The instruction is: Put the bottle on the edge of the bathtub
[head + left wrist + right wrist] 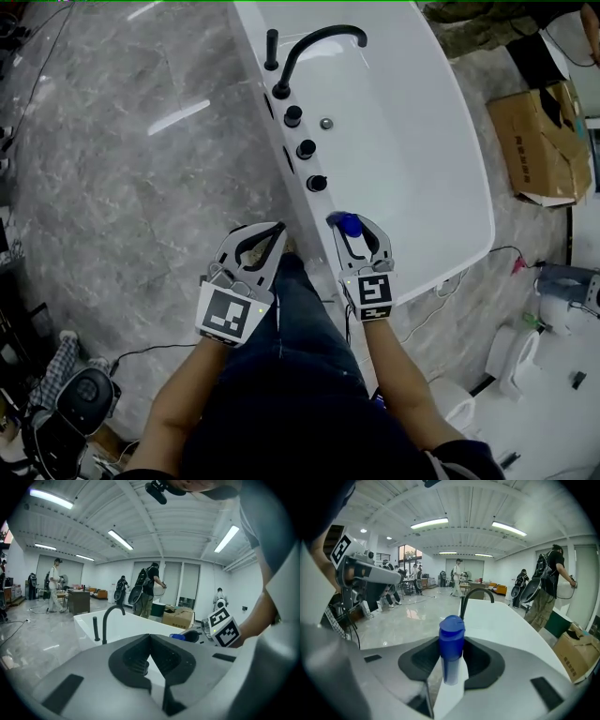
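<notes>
My right gripper (355, 228) is shut on a small bottle (349, 224) with a blue cap and pale body, held just over the near end of the white bathtub's rim (259, 58). In the right gripper view the bottle (451, 648) stands upright between the jaws, with the tub (506, 618) and black faucet (476, 595) beyond. My left gripper (278, 228) hovers left of the rim over the floor, shut on nothing; its tips (150, 637) meet. The left gripper view also catches the blue cap (178, 636) to the right.
A black faucet (314, 47) and three black knobs (306, 148) line the tub's left rim. Grey marble floor (122, 187) lies to the left. A cardboard box (539, 141) and white fixtures (525, 356) stand right of the tub. People stand far off.
</notes>
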`<state>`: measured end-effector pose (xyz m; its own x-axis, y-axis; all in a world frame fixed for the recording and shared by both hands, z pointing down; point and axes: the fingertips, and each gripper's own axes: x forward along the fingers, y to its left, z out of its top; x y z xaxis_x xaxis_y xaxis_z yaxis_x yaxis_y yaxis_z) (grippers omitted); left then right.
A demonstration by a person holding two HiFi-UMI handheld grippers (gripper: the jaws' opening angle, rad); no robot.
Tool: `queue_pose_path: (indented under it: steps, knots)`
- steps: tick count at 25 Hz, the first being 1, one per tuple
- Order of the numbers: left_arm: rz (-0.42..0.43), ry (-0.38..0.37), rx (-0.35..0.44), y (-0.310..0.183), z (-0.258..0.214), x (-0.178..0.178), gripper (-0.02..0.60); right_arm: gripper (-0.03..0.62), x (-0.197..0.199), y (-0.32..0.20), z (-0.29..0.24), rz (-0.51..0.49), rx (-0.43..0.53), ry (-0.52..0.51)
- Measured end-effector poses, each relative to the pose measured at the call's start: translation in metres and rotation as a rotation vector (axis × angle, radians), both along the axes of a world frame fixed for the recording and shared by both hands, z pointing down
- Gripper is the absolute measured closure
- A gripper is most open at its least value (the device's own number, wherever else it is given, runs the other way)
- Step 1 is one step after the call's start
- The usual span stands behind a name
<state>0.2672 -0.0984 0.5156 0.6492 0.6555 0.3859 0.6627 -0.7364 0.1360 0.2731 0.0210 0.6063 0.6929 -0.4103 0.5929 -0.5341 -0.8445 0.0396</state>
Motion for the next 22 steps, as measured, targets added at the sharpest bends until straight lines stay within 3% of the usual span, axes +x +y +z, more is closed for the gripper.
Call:
queue_pose_path:
  steps: [8, 22]
  knots:
    - [0.008, -0.027, 0.012, 0.011, 0.017, 0.007, 0.558, 0.430, 0.020, 0.002, 0.060, -0.050, -0.054, -0.078]
    - [-0.028, -0.075, 0.047, 0.014, 0.035, 0.001, 0.558, 0.430, 0.025, -0.002, 0.098, -0.138, -0.106, -0.117]
